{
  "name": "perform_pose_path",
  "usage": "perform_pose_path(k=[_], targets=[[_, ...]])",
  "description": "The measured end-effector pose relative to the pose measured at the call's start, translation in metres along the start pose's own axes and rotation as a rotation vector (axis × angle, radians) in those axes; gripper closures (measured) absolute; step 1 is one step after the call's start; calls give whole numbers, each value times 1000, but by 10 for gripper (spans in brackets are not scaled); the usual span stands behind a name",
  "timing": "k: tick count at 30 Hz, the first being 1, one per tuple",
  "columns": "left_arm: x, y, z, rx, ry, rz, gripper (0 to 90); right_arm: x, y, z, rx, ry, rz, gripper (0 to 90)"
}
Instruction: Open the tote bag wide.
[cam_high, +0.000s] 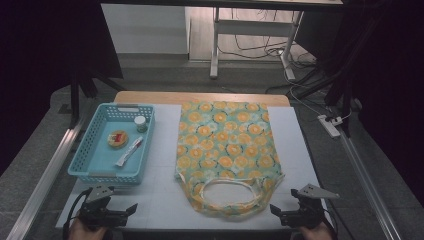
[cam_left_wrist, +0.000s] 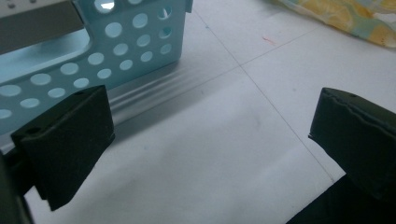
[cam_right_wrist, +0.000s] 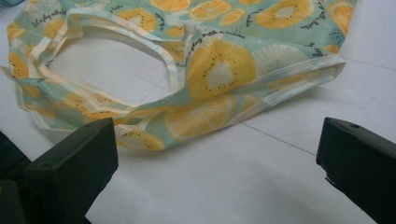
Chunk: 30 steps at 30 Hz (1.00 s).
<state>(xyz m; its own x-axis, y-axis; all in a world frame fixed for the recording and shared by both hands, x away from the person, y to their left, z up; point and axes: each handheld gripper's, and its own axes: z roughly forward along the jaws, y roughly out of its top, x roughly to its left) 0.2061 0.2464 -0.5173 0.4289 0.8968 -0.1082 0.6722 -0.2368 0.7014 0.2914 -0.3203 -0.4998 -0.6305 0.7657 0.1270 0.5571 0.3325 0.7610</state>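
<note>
A green bag with an orange-slice print (cam_high: 225, 145) lies flat on the white table (cam_high: 165, 195), its looped handles (cam_right_wrist: 116, 60) toward the near edge. A light blue perforated basket (cam_high: 112, 145) stands left of it and holds a small white jar (cam_high: 140, 123), a round red and yellow item (cam_high: 118, 139) and a slim white packet (cam_high: 129, 152). My left gripper (cam_high: 122, 212) rests open near the table's front left, just before the basket's near wall (cam_left_wrist: 107, 51). At the front right my right gripper (cam_high: 282, 212) is open too, short of the bag's handle end, nothing between its jaws.
A wooden strip (cam_high: 200, 97) edges the table's far side. Metal rails (cam_high: 45, 175) run along both sides. Beyond the table stand a desk frame (cam_high: 215, 45) with loose cables on the floor and a power strip (cam_high: 329, 125) at the right.
</note>
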Motion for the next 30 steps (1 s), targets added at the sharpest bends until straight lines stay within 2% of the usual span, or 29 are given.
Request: perform_pose_path(k=[8,17,19,27,30], targets=[[1,1,2,1,-10,4,0,-1,1,2,26,-6,13,0],[2,3,6,35,-35,5,0,-4,1,2,19,-13,45,0],[2,3,6,38,-41,5,0,-4,1,2,21,-2,39,0],[4,2,6,32,-62,1,0,-2,1,1,19,-9,24,0],[4,2,5,28,-62,0,0,0,2,0,-1,3,8,0]])
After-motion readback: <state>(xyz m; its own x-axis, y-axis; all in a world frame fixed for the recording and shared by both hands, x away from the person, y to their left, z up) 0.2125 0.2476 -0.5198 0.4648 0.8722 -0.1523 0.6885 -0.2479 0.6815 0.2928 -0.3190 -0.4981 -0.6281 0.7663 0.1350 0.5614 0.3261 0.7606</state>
